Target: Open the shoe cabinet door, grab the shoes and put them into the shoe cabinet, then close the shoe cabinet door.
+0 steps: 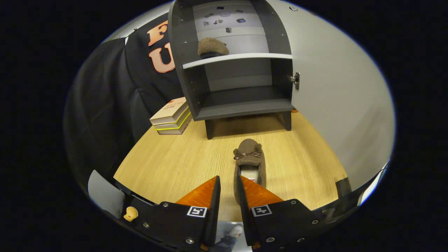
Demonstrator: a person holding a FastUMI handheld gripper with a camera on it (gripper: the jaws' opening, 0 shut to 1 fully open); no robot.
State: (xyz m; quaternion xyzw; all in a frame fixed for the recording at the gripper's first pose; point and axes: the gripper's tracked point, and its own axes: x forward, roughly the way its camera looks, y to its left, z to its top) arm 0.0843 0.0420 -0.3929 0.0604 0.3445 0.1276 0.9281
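A brown furry slipper (249, 157) with a small bow lies on the wooden table (168, 164), toe toward the cabinet. My gripper (228, 180) is at its heel end, narrowly open. One finger sits in the slipper's opening and the other stands outside its left wall, with a strip of table showing between them. Beyond the slipper stands the dark grey shoe cabinet (241, 108), its door (336, 105) swung wide open to the right. A second brown slipper (212, 47) rests on the cabinet's upper shelf (238, 57).
A stack of books (173, 117) lies on the table left of the cabinet. Black cloth hangs behind and to the left. The open door stands along the table's right side, its hinge (295, 80) on the cabinet's right wall. The table's near edge is just under my fingers.
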